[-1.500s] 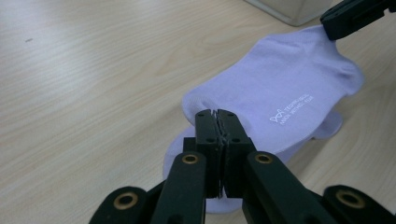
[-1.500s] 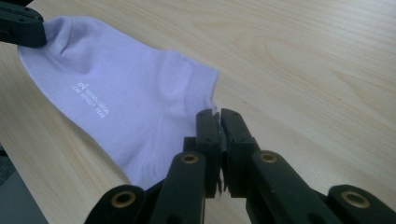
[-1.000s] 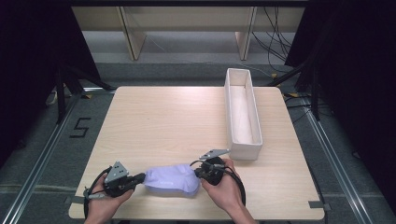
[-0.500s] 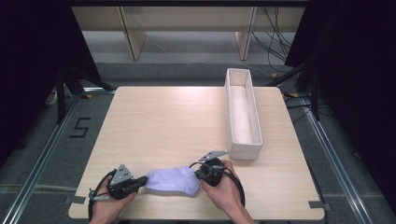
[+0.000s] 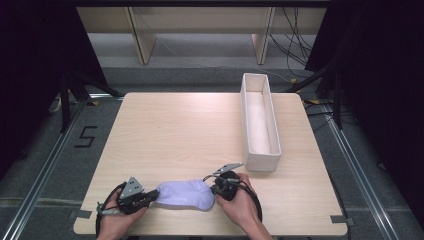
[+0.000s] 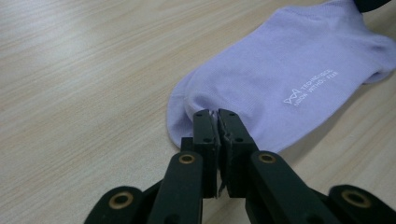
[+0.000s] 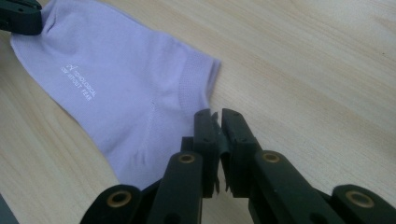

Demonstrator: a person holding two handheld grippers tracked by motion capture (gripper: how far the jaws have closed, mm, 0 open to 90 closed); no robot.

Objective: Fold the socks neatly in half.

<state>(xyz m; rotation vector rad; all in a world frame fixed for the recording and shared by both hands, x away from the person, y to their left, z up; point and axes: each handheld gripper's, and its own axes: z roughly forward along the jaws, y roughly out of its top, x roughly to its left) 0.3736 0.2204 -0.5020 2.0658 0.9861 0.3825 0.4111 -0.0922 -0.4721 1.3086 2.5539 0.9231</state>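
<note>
A lilac ankle sock with small white lettering lies flat on the wooden table, near its front edge and between my two grippers. My left gripper is at the toe end. In the left gripper view its jaws are almost together over the toe of the sock, with a light sliver of fabric between the tips. They have just eased open a little. My right gripper is at the cuff end. Its jaws have just parted to a narrow gap and stand beside the edge of the sock.
A long white open box stands on the right side of the table, running front to back. Cables lie on the floor beyond the table. Dark curtains hang on both sides.
The sock has sunk from a slightly raised, puffed shape to lie flatter on the table. Both hands have stayed nearly where they were.
</note>
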